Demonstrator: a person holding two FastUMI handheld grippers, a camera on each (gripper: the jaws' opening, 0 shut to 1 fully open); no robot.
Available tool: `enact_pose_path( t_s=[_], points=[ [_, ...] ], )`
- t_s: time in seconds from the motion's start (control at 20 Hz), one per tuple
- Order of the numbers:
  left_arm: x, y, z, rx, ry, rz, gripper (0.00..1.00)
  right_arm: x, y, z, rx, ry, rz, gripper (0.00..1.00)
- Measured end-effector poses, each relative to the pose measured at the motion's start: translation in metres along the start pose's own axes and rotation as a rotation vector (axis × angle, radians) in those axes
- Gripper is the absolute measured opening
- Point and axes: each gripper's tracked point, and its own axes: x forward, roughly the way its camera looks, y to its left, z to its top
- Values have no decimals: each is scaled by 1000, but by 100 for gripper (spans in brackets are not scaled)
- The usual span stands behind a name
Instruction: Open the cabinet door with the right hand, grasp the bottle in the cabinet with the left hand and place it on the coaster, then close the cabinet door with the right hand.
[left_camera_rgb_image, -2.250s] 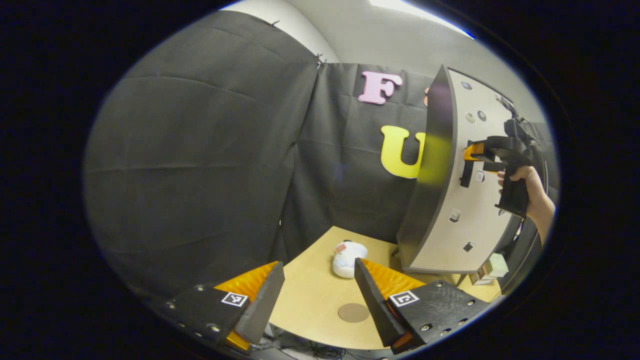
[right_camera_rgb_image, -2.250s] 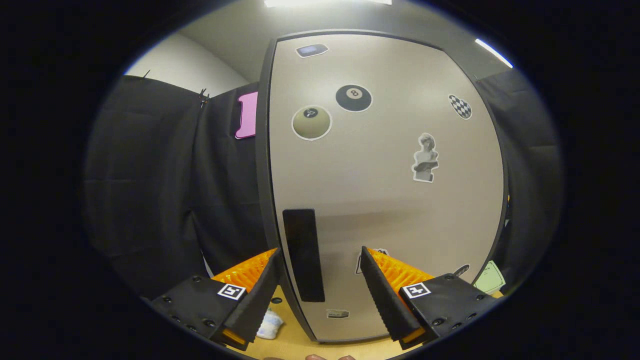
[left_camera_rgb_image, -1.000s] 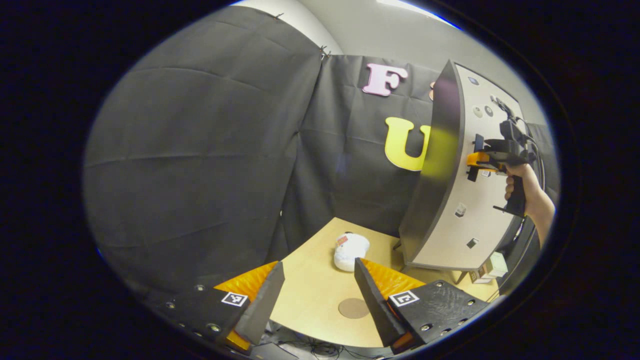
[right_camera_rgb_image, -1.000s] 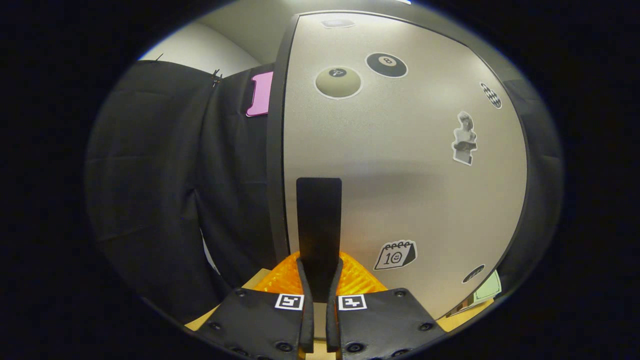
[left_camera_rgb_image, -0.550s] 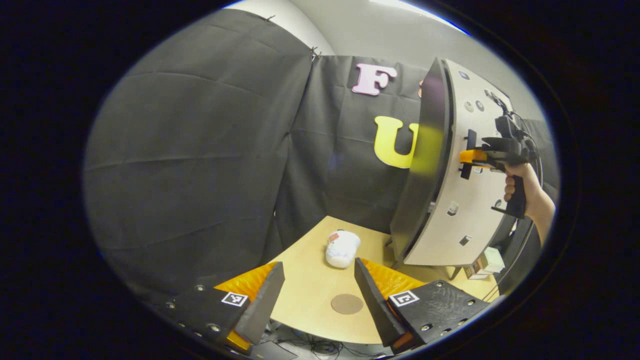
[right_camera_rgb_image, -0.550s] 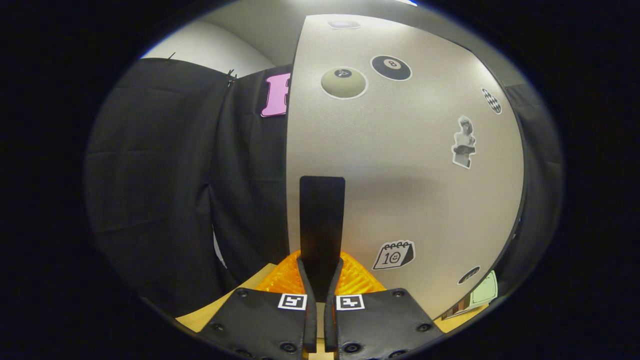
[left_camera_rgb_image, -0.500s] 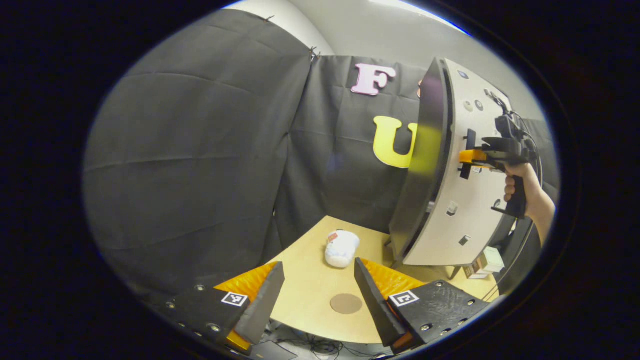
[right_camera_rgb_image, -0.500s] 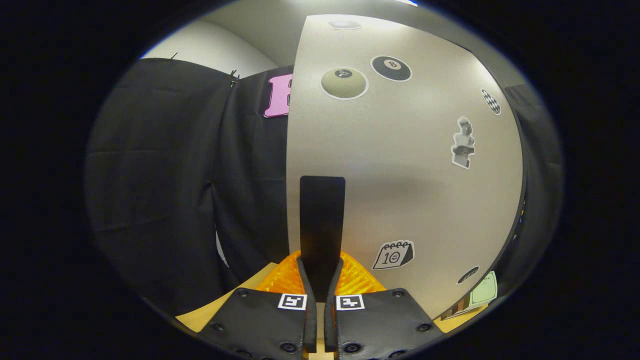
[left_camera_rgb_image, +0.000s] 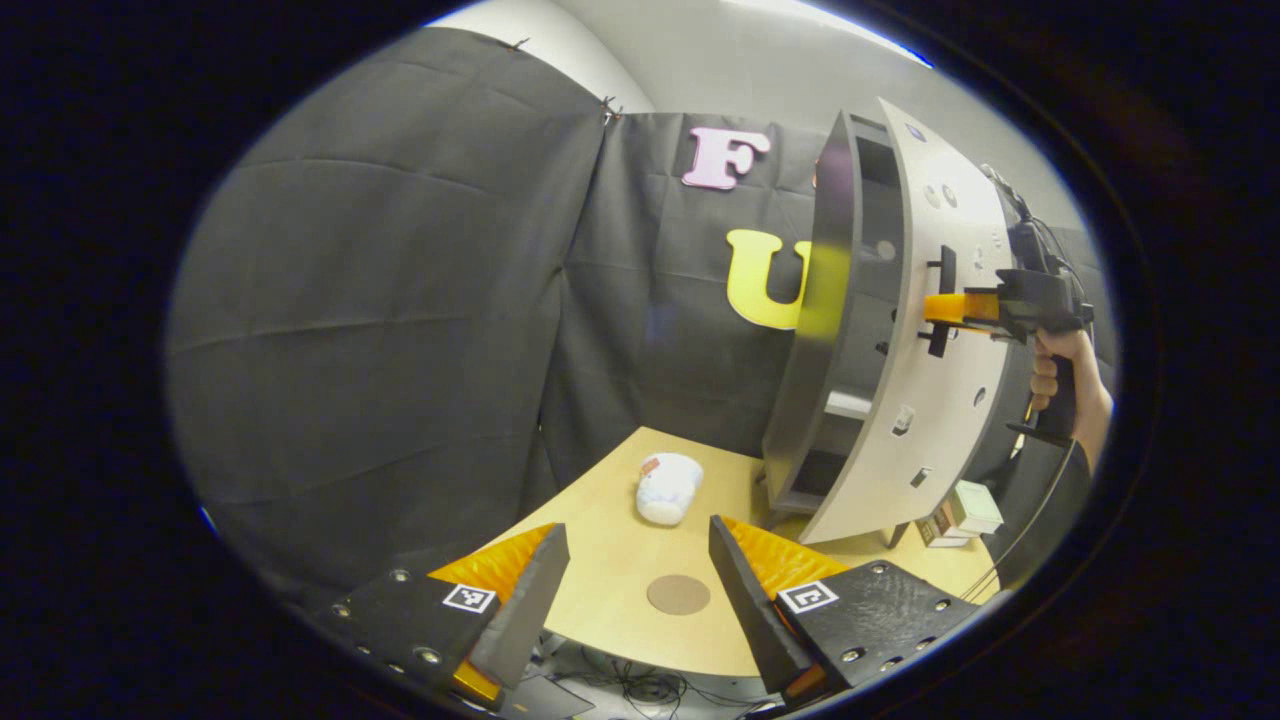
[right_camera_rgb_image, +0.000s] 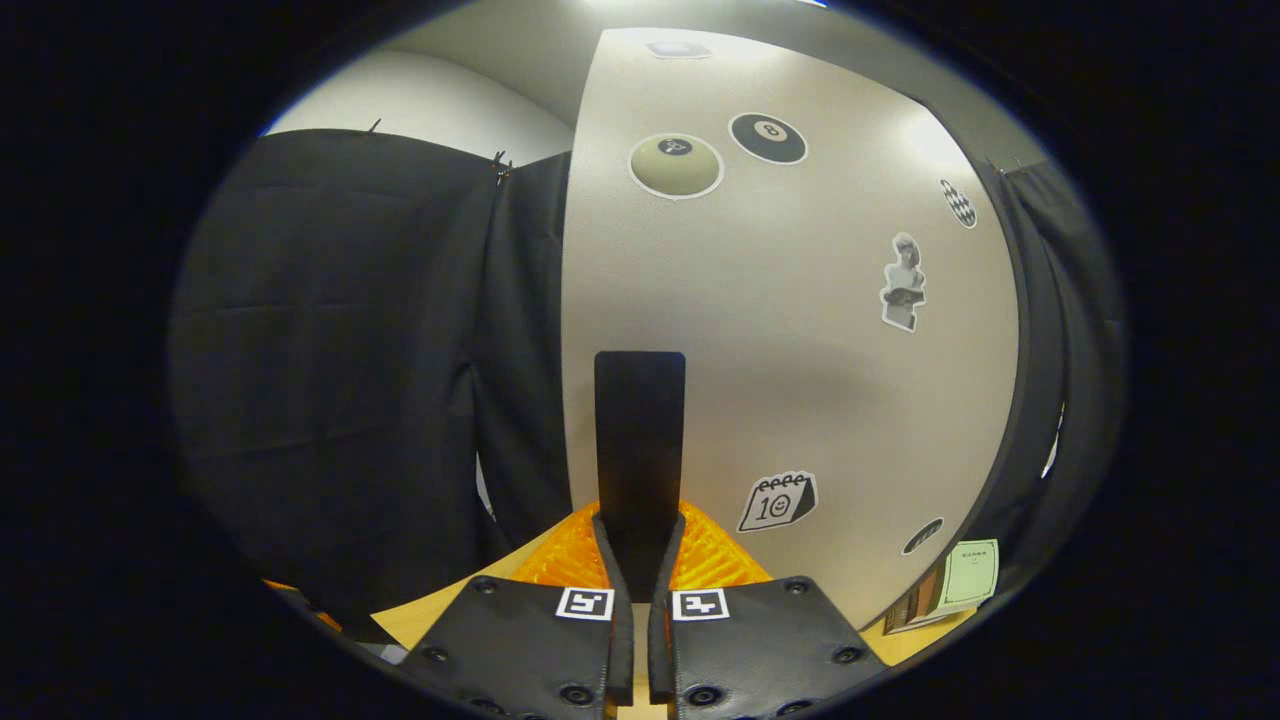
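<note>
Hovering wide open over the pale wooden bench, the left claw frames a round brown coaster; at 2 o'clock the grey cabinet door stands ajar. Right claw pinches the door's black handle. Bottle hidden.

"8" and "10" stickers on cabinet door
</note>
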Motion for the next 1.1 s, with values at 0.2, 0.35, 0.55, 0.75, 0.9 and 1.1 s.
enact_pose_path(
  t_s=[0.2,0.35,0.55,0.75,0.9,1.1],
  points=[
    [-10,-9,-1,16,-9,-22,85,-8,-4,-2,11,7,36,5],
    [-18,-19,-1,38,-16,-40,85,-14,-7,-3,36,-8,50,5],
    [-15,-29,-2,59,-8,-55,87,-19,-11,-4,51,-17,56,5],
    [-6,-35,-2,48,8,-87,85,-26,-14,-5,49,-15,52,5],
    [2,-48,-1,49,3,-111,85,-33,-19,-6,55,-11,32,7],
    [6,-65,-10,53,17,-154,87,-42,-25,-7,73,-3,-8,7]
  ],
)
